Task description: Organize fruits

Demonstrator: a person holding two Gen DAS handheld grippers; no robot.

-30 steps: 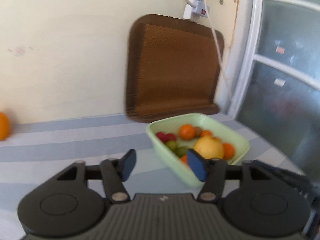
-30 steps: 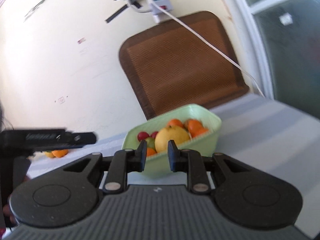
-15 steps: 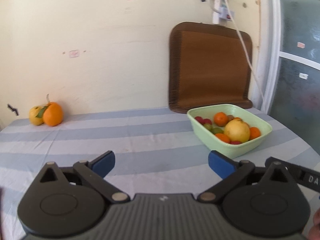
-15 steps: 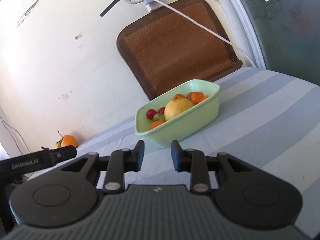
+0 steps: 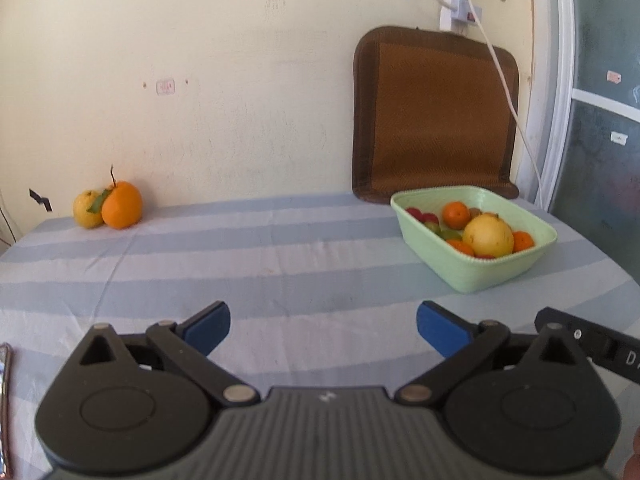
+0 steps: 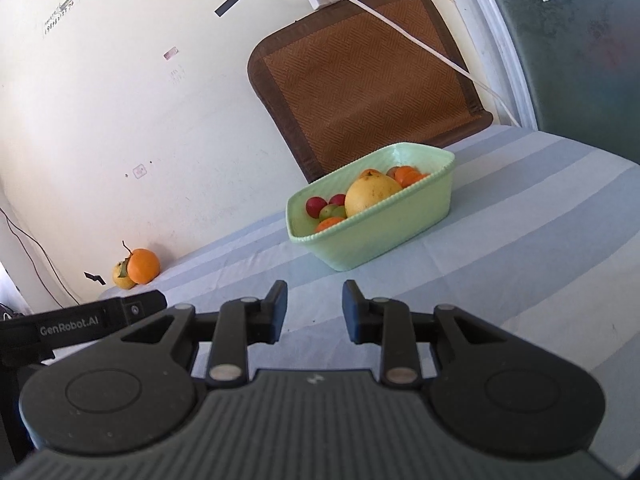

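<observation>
A pale green basket (image 5: 500,270) (image 6: 384,236) stands on the striped tablecloth at the right, holding a large yellow citrus (image 5: 488,236) (image 6: 372,194), small oranges, red and green fruits. An orange (image 5: 122,205) (image 6: 143,266) and a yellow fruit (image 5: 86,209) (image 6: 121,278) lie together by the wall at the far left. My left gripper (image 5: 322,326) is wide open and empty, low over the cloth, short of the basket. My right gripper (image 6: 314,310) is partly open and empty, in front of the basket.
A brown woven mat (image 5: 434,120) leans on the wall behind the basket. A white cable (image 5: 504,80) hangs from a power strip above it. A glass door frame (image 5: 560,92) borders the table's right side. The striped cloth (image 5: 260,264) stretches between the fruit pair and the basket.
Both grippers have drawn back from the basket, which now looks farther away. The left gripper has opened wide and turned left, bringing the orange pair into view. The right gripper has opened slightly.
</observation>
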